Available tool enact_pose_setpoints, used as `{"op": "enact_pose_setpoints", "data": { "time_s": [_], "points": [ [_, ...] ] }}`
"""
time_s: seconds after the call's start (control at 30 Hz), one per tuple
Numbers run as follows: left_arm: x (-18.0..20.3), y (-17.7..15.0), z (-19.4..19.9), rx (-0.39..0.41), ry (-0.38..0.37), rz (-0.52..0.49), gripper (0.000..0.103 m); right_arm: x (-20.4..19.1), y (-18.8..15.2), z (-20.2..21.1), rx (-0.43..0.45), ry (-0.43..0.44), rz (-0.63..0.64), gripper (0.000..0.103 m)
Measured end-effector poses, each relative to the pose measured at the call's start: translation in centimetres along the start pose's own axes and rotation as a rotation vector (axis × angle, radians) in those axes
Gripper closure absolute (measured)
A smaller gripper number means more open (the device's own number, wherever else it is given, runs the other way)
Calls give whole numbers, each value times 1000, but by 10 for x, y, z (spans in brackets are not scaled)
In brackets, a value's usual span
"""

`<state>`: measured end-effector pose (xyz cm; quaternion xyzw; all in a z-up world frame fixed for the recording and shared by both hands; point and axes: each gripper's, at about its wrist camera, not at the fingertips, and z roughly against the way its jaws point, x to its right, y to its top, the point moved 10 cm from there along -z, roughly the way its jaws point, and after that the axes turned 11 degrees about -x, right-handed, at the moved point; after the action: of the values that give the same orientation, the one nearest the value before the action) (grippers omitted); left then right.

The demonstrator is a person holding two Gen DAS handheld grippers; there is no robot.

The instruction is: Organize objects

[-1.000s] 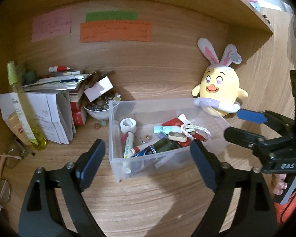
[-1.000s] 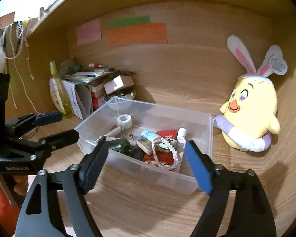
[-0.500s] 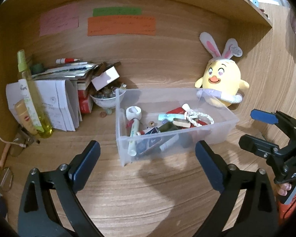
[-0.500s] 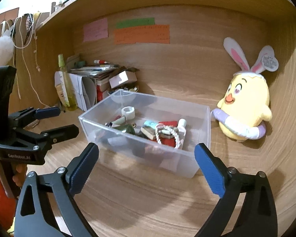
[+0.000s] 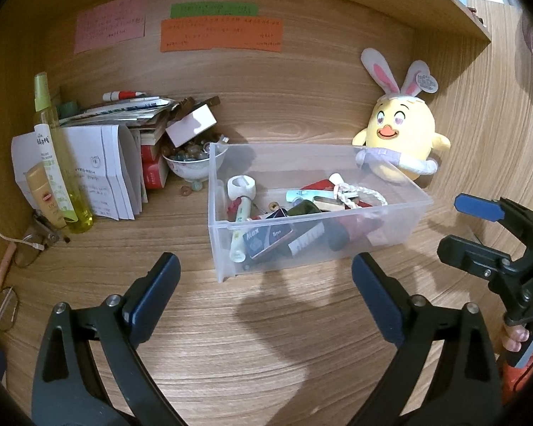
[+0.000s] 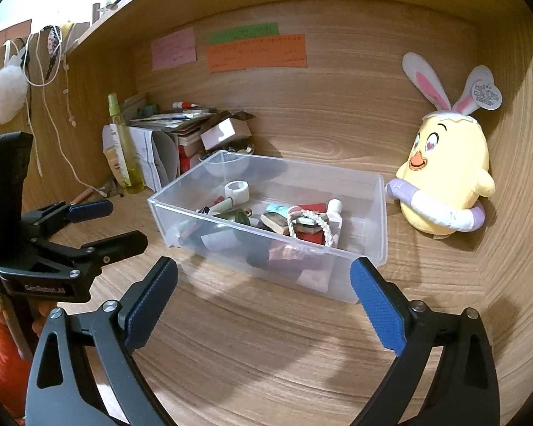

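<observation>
Both grippers are off the clear plastic bin [image 5: 319, 234], nothing held. Left gripper [image 5: 264, 277]: fingers spread wide, blue pads over bare desk [image 5: 266, 355], the bin at 12 o'clock from it, just past the fingertips. Right gripper [image 6: 263, 280]: also spread wide and empty, with the bin's near wall at 12 o'clock; the right pad [image 6: 376, 305] sits just short of the bin's near corner, and I can't tell if they touch.

In the left view the right gripper shows at 3 o'clock, side-on, jaws parted, well clear of the bin. In the right view the left gripper shows at 9 o'clock, also parted.

The bin sits mid-desk, open top, skewed to the desk edge. Contents are a jumble:
- white tape roll [image 5: 241, 186] at the far-left end
- white tube [image 5: 240, 230] leaning against the left wall
- dark box marked "Max" [image 5: 266, 239] against the front wall
- white braided cord [image 5: 359, 191] looped on top, toward the right end
- red and dark items underneath, not identifiable

Around the bin:
- yellow chick plush [image 5: 401, 142] with bunny ears at 2 o'clock, just beside the bin's far-right corner, against the back wall
- small bowl of beads [image 5: 192, 159] at 10 o'clock, right at the far-left corner
- stack of papers and boxes [image 5: 124, 149] farther out at 10 o'clock, with a tall yellow spray bottle [image 5: 58, 163] in front of it
- pink, green and orange sticky notes [image 5: 220, 33] on the back wall at 12 o'clock
</observation>
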<state>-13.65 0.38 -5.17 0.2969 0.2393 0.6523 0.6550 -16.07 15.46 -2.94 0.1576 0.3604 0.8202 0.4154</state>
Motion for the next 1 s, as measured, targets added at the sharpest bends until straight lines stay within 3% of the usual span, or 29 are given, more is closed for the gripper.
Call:
{"op": "enact_pose_setpoints", "data": {
  "time_s": [1.0],
  "points": [
    [7,-1,1,2,-10,-7,5,-5,-3,3,2,11,0,6]
  ]
}}
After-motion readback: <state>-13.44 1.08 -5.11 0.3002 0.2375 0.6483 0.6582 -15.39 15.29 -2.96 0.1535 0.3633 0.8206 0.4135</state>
